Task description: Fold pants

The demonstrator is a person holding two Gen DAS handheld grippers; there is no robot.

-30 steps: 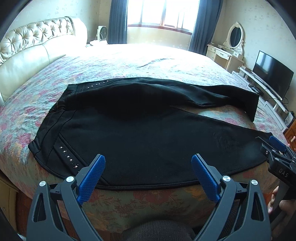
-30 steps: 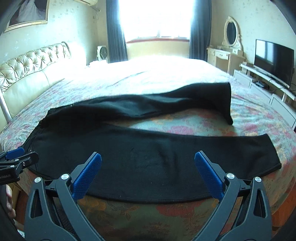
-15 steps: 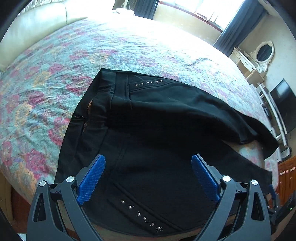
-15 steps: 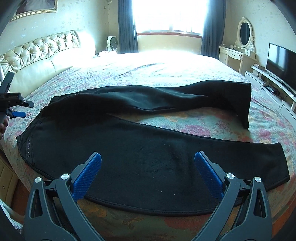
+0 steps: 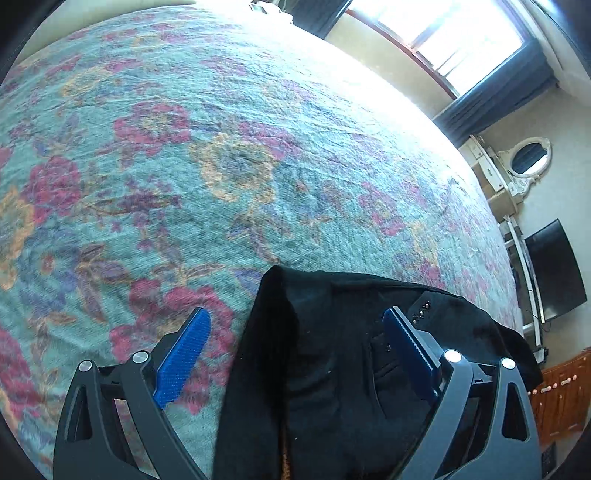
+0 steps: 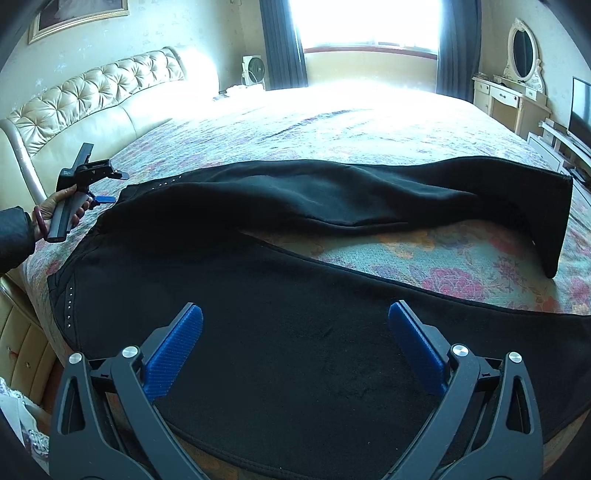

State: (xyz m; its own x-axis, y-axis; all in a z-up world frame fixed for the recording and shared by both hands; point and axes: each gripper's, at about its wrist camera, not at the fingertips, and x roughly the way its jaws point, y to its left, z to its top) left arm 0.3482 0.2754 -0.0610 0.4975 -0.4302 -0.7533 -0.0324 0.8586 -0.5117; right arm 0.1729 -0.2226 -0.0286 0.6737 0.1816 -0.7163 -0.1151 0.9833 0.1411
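Note:
Black pants (image 6: pixel 295 295) lie spread across the floral bed, waist at the left, two legs running right; the far leg (image 6: pixel 369 199) is rumpled with its hem turned up. My left gripper (image 5: pixel 295 343) is open and hovers over the far waistband corner (image 5: pixel 295 332), which lies between its jaws. It also shows in the right wrist view (image 6: pixel 107 184), held at the waist's far left corner. My right gripper (image 6: pixel 295 332) is open and empty, above the near leg close to the bed's front edge.
The floral bedspread (image 5: pixel 221 147) stretches beyond the pants. A tufted cream headboard (image 6: pixel 92 96) is at the left. A dresser with oval mirror (image 6: pixel 517 85) and a TV (image 6: pixel 580 107) stand at the right. A window with dark curtains (image 6: pixel 369 22) is at the back.
My left gripper has moved from the bed's front edge over the pants to the far waistband corner. My right gripper has risen and come slightly nearer the near leg. Both stay open.

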